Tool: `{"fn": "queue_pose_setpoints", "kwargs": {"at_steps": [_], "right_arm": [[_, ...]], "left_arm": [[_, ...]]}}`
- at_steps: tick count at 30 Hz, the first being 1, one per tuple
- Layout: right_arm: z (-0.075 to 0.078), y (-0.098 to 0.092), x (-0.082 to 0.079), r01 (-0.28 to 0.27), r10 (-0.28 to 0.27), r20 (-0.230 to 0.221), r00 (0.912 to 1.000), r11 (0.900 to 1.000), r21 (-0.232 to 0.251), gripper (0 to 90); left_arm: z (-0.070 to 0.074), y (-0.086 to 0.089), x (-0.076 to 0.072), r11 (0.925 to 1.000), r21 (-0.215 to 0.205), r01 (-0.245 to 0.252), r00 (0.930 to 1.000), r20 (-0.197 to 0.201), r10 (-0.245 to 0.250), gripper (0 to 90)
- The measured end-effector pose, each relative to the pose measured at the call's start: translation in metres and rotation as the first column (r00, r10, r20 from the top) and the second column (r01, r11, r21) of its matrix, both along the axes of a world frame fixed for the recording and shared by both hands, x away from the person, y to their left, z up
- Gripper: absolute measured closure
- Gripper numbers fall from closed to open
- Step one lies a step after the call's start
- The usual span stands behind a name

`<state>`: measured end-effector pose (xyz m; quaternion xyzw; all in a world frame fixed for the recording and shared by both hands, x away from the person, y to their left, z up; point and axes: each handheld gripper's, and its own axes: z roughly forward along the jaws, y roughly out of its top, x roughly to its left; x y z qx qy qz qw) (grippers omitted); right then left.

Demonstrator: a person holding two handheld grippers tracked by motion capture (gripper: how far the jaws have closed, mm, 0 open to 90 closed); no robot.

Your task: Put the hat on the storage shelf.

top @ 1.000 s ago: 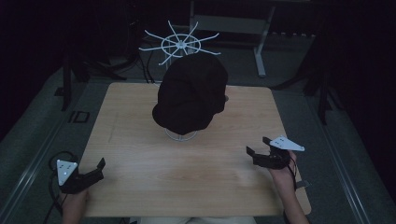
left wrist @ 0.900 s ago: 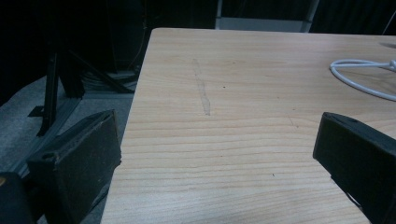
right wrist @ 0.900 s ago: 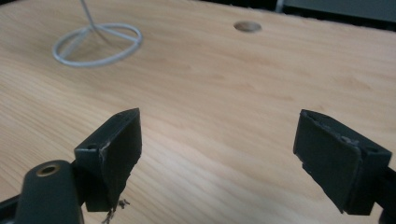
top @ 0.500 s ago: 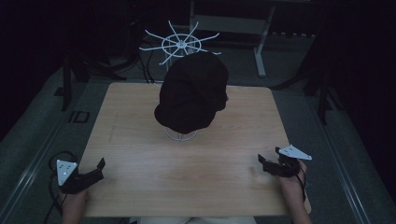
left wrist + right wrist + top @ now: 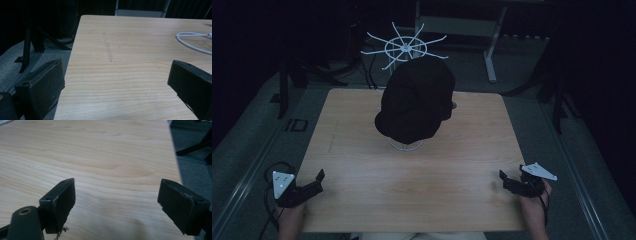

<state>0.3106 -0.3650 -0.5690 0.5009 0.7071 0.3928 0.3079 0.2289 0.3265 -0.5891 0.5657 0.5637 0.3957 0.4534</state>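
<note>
Your left gripper (image 5: 314,181) sits at the 7 o'clock corner of the table (image 5: 462,150) and your right gripper (image 5: 507,181) at the 5 o'clock corner; both have their jaws spread wide with nothing between them, as each gripper view confirms. The black cap (image 5: 416,105) hangs on a white wire stand (image 5: 406,145) at the table's centre, toward 12 o'clock from both grippers and well apart from them.

The main risk is the stand. It looks light, with only a thin ring base on the wood, so if you pull the cap sideways or catch the wire with a jaw, the whole thing could tip or slide. A grip on loose fabric alone could also let the cap slip and drop. The room is dim, so how the cap sits on the stand is hard to tell; it may snag when lifted.

Count: one cap, one wire stand under it, one second white spoked rack (image 5: 404,47) beyond the 12 o'clock edge, two grippers, one table.
</note>
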Motion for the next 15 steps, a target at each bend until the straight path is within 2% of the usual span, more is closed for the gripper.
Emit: {"fn": "queue_pose_setpoints", "kwargs": {"at_steps": [6, 15], "right_arm": [[-0.001, -0.009, -0.002, 0.054, -0.054, 0.003, 0.9985, 0.998, 0.013, 14.7], [-0.003, -0.014, 0.0, 0.075, -0.075, 0.0, 0.9972, 0.997, 0.032, 14.9]], "left_arm": [[0.0, 0.0, 0.0, 1.0, 0.0, 0.001, 1.0, 0.001, -0.001, 1.5], [0.0, 0.0, 0.0, 1.0, 0.0, 0.004, 1.0, 0.0, -0.004, 1.5]]}}
